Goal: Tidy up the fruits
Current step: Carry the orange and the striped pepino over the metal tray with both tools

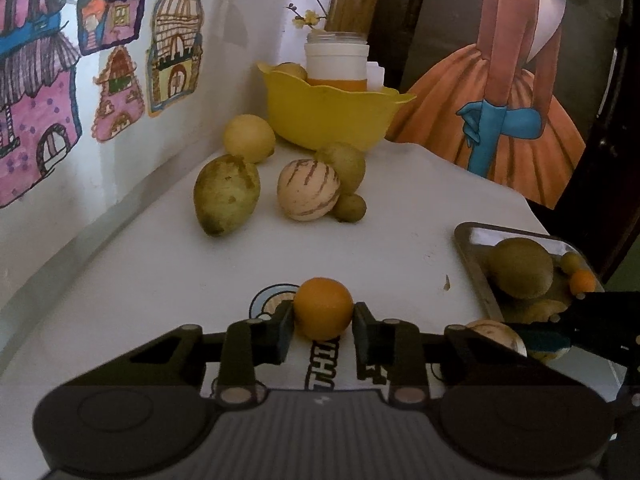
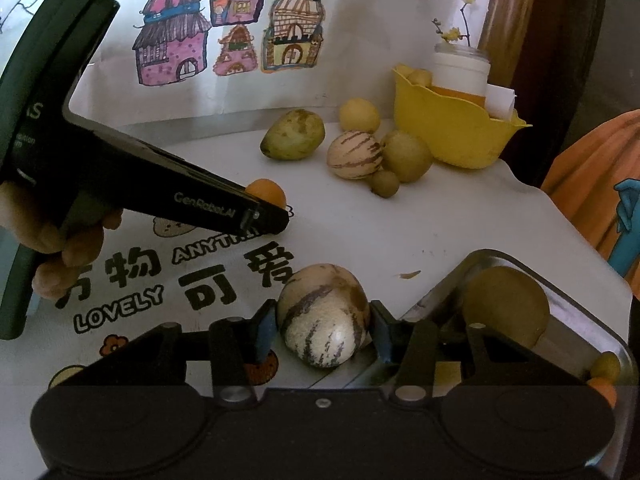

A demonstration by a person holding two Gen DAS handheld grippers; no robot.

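My left gripper (image 1: 324, 322) sits low over the table, fingers pointing toward the far wall. Both pads (image 1: 285, 334) press the flanks of an orange (image 1: 323, 309); jaws narrowed to its width. In the right wrist view that same gripper (image 2: 272, 210) enters from the left, slanting down to the right, with my left hand (image 2: 60, 240) wrapped round its handle, fingers curled beneath.

My right gripper (image 2: 324, 334) is near, right of the left one, level, pointing far. Its pads (image 2: 265, 336) clamp a striped melon (image 2: 322, 316) on both sides. In the left wrist view it shows only at the right edge, partly hidden.
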